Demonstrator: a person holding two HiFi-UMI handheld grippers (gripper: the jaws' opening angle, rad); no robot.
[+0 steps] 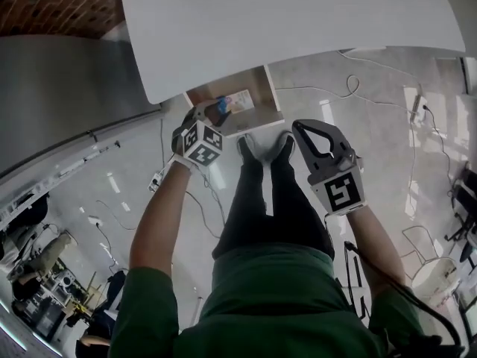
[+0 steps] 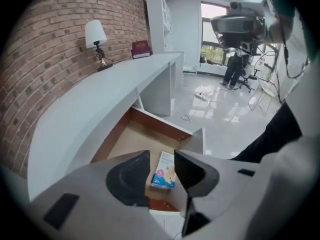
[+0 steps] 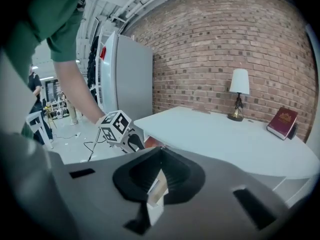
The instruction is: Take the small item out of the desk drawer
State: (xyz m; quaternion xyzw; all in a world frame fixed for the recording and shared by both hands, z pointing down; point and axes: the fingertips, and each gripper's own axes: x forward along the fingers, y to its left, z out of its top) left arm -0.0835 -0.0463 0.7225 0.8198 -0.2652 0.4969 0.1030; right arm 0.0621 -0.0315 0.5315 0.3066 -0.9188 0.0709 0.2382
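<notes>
Bright daylight, glare on floor (image 1: 414, 101), fisheye vignetting

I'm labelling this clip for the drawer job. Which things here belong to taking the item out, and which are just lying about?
Job: open desk drawer; small blue-and-white box lying in it; left gripper, jaws apart, aimed at the box.
Lying about: lamp and red book on the desktop; cable on the floor.

One white worktop (image 2: 90, 109), one open drawer (image 2: 135, 139) beneath its near edge, one small printed box (image 2: 164, 173) lying in that drawer, one white-shaded lamp (image 2: 96, 36) and one red book (image 2: 141, 49) at the worktop's far end, and two grippers, namely one left gripper (image 2: 161, 159) and one right gripper (image 3: 159, 154).
</notes>
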